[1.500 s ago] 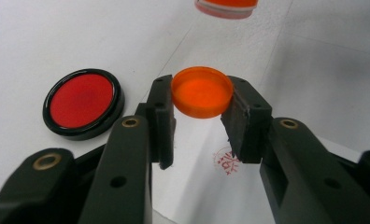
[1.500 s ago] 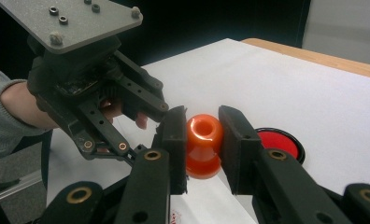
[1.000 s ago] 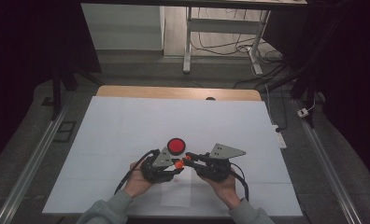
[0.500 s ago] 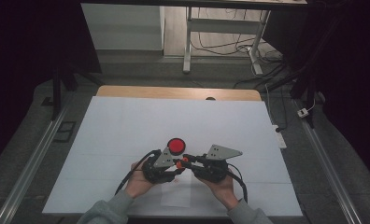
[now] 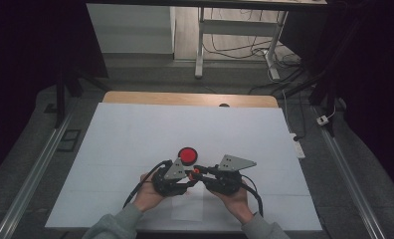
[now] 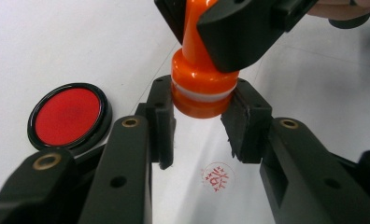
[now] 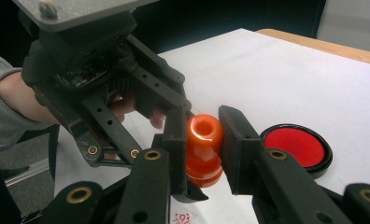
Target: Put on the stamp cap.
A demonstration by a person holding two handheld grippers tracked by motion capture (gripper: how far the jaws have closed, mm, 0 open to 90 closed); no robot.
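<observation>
White table [image 5: 135, 129], orange stamp [image 6: 199, 84] half hidden between both tongs.

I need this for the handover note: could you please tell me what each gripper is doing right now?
Left gripper: closed on the base of the orange stamp.
Right gripper: closed on the stamp's handle.

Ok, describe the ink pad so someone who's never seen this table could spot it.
On the white table, look just beyond the two hands. The ink pad lies flat there: a round red disc in a black rim, unlike the orange stamp held upright in the tongs.
</observation>
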